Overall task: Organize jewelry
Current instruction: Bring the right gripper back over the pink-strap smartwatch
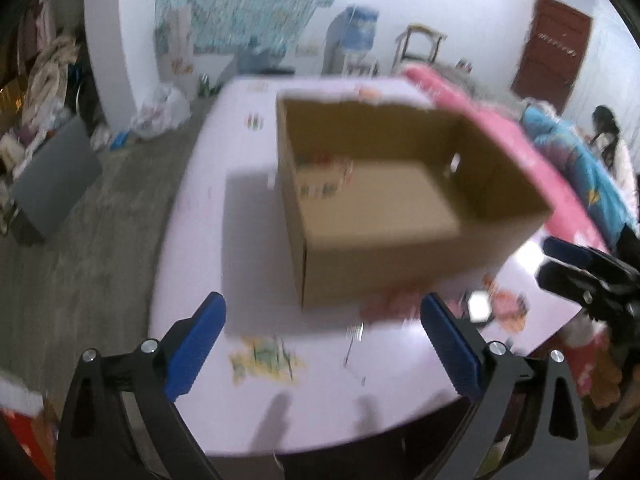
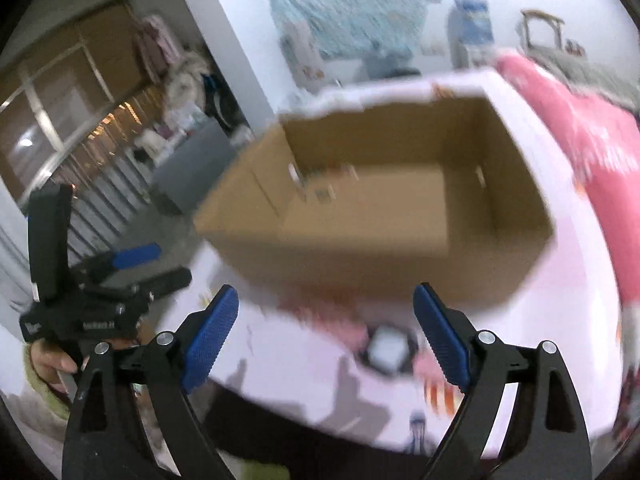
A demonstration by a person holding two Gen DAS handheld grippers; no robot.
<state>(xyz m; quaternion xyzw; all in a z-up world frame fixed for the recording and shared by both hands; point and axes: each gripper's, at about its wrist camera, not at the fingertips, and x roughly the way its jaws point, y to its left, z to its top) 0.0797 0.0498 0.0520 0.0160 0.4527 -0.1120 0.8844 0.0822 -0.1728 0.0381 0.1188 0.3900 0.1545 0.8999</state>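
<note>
An open brown cardboard box (image 1: 384, 208) stands on a round white table (image 1: 256, 264); it also shows in the right wrist view (image 2: 384, 216). A thin silvery chain (image 1: 352, 344) lies on the table in front of the box. A small dark tray with a white square (image 1: 478, 306) sits by the box's near right corner, also in the right wrist view (image 2: 388, 348). My left gripper (image 1: 324, 348) is open and empty above the table's near edge. My right gripper (image 2: 324, 336) is open and empty, just short of the small tray. Both views are blurred.
The tablecloth has coloured prints. A pink cloth (image 1: 520, 148) lies behind the box to the right. A grey bin (image 1: 52, 184) stands on the floor left of the table. The other gripper shows at each view's edge (image 1: 592, 276) (image 2: 100, 292).
</note>
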